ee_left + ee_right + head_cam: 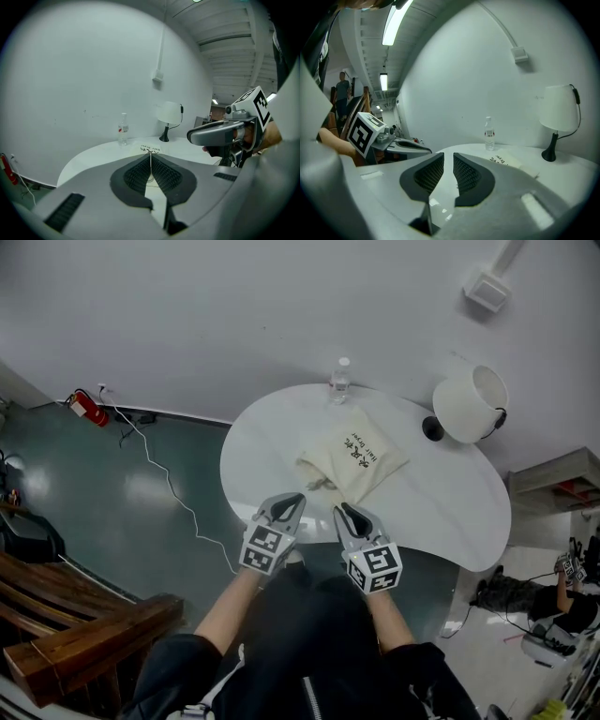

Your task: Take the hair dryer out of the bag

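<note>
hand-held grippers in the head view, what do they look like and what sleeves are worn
The left hand-held gripper and right hand-held gripper are grey, with tapering jaws, dark ribbed pads and a white cube of black square markers each. Dark sleeves end near the elbows.

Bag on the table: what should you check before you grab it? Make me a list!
1. Cream cloth bag with black print lies on the white round table: ok.
2. Hair dryer inside it: cannot tell.
3. Right gripper jaws apart, nothing between: ok.
4. Left gripper jaws apart: not ok, shut.
5. Clear plastic bottle upright behind the bag: ok.
</note>
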{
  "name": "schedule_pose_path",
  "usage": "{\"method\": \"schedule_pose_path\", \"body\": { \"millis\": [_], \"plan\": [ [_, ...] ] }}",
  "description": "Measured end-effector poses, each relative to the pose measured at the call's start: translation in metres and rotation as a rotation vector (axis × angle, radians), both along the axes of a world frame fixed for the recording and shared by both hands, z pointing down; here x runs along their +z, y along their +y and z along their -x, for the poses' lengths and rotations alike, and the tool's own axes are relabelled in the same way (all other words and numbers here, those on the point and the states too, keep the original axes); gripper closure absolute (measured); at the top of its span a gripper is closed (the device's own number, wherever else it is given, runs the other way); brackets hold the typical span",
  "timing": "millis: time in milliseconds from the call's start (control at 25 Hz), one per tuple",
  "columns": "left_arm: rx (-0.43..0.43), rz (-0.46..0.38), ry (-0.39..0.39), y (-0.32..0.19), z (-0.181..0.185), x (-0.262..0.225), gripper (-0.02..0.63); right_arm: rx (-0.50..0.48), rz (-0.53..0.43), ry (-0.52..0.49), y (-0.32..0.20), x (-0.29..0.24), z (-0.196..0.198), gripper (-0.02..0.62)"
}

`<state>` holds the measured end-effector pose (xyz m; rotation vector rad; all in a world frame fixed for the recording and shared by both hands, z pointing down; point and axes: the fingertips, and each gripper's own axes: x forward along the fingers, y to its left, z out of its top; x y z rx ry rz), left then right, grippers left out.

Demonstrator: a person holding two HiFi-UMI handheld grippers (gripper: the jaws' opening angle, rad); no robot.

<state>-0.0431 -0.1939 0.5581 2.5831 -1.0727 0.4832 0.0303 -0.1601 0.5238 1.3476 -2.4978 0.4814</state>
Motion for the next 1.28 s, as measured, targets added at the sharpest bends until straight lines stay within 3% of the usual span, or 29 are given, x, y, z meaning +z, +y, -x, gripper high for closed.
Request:
{"method": "schedule_pose_path", "body": {
  "millis": [400,680,1280],
  "plan": [
    [-0.003,0.017,0.003,-0.015,-0.005,0.009,0.592,-0.029,0.016,0.051,-0.016,0.012,-0.004,0.515],
    [-0.063,0.026,0.0,-0.028,-0.009,0.013,0.592,-0.104,0.024,0.103,-0.033,0.03,-0.006,0.468],
    [-0.099,0.077,-0.029,-0.04,-0.009,0.034,0.592,-0.192,0.106,0.216,-0.059,0.072,-0.009,0.411]
  ]
}}
